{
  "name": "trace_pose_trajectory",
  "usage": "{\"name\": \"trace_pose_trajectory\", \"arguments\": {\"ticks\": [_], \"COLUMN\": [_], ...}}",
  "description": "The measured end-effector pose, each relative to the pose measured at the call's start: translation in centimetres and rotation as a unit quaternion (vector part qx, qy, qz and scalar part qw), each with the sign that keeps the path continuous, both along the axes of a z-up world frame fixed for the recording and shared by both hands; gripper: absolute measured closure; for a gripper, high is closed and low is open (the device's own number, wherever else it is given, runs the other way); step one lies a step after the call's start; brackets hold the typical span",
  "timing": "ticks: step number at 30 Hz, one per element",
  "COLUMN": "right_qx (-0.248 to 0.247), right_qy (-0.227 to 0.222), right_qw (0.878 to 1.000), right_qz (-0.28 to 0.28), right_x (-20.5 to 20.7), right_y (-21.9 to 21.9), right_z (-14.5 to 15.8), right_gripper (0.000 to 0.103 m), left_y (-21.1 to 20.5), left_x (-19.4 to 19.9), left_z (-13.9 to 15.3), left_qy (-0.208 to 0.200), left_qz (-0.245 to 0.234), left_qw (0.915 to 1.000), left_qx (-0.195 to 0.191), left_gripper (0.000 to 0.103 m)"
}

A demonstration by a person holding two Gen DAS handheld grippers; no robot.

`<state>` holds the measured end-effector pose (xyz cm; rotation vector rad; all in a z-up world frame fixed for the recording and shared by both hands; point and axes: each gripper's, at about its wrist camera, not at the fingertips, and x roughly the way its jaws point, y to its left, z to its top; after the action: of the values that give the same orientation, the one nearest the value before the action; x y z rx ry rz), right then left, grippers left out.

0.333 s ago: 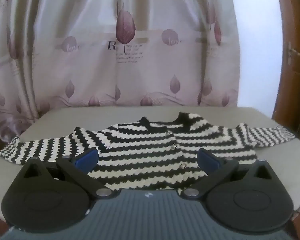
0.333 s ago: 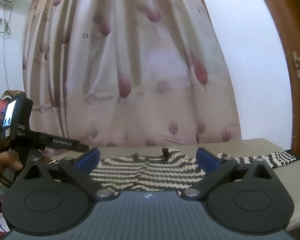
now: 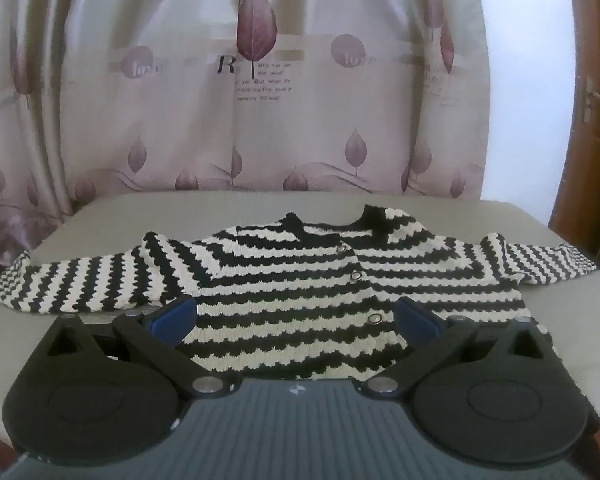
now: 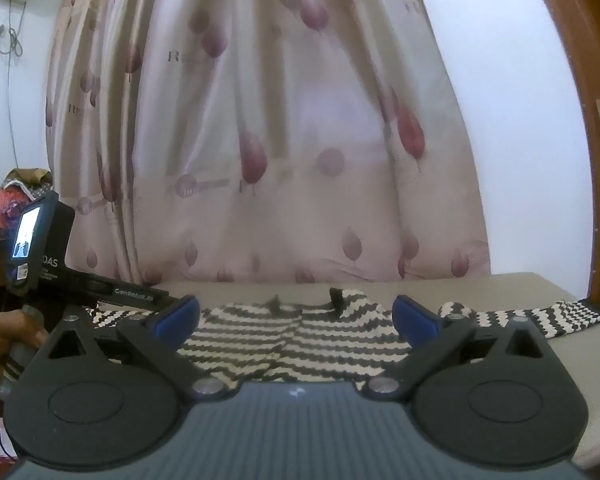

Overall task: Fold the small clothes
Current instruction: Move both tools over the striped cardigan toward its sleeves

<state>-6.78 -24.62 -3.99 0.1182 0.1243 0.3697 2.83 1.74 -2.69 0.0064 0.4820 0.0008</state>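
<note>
Right gripper point(image 4: 296, 320) wide open, empty; sweater point(image 4: 300, 336) flat on bench point(image 4: 540, 288); left gripper's handle at 9 o'clock.

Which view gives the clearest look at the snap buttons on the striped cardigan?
The left wrist view: it looks down on the striped cardigan, spread flat, and three snap buttons show along its front. The right wrist view sees the cardigan at a low angle and blurred; no buttons can be made out.

Black-and-cream striped cardigan point(image 3: 284, 280), pinkish leaf-print curtain point(image 3: 260, 100), blue-tipped tongs point(image 3: 296, 316).
</note>
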Motion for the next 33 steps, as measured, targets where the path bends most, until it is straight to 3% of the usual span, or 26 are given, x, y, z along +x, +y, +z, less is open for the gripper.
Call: {"name": "trace_pose_trajectory", "arguments": {"ticks": [13,17,33], "right_qx": [-0.013,0.005,0.002], "right_qy": [0.034,0.045,0.076], "right_qw": [0.999,0.999,0.996], "right_qz": [0.016,0.023,0.049], "right_x": [0.7,1.0,2.7], "right_y": [2.2,1.9,3.2], "right_z": [-0.4,0.2,-0.3], "right_gripper": [0.0,0.0,0.0], "left_y": [5.3,7.3,9.7], "left_x": [0.5,0.7,2.4], "left_z": [-2.7,-3.4,-4.2], "left_qy": [0.019,0.034,0.052], "left_qz": [0.021,0.031,0.082], "left_qw": [0.9994,0.9986,0.9951], "left_qx": [-0.02,-0.026,-0.021], "left_gripper": [0.0,0.0,0.0]}}
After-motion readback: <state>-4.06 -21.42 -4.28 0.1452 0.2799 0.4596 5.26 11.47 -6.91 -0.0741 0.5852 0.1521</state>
